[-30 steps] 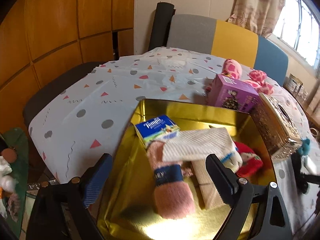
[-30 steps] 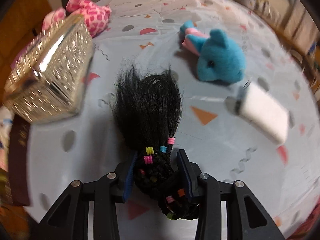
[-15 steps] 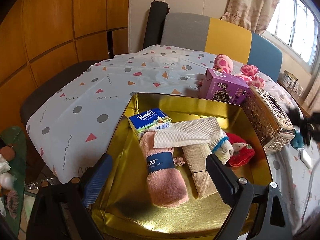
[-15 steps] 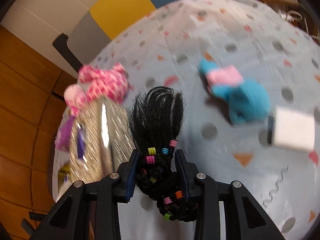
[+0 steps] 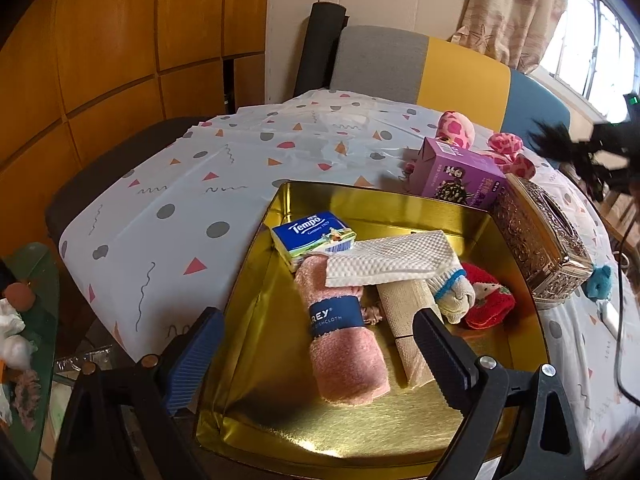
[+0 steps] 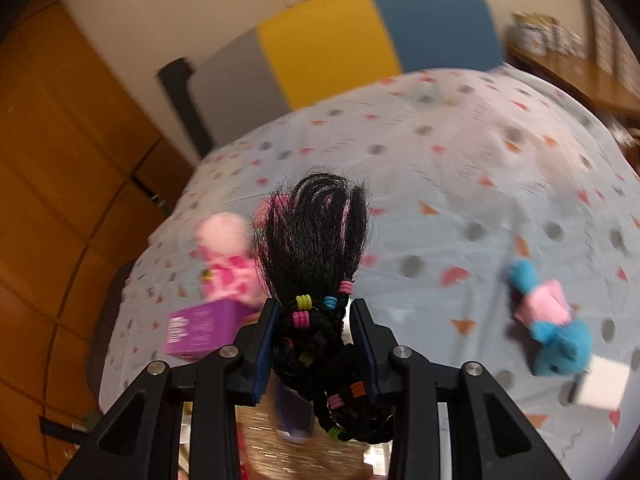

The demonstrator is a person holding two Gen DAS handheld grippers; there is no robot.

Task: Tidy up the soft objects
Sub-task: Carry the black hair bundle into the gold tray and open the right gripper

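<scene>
One black braided hairpiece [image 6: 316, 280] clamped in right gripper [image 6: 316, 332]; left gripper [image 5: 316, 356], fingers apart, over one gold tin [image 5: 360, 208].

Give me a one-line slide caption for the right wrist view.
Right gripper carries a black braided hairpiece above the patterned tablecloth.

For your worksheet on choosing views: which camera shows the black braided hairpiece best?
The right wrist view: the black braided hairpiece fills the centre, clamped in the right gripper, coloured bands visible. The left wrist view shows only a blurred dark tuft at its right edge.
</scene>
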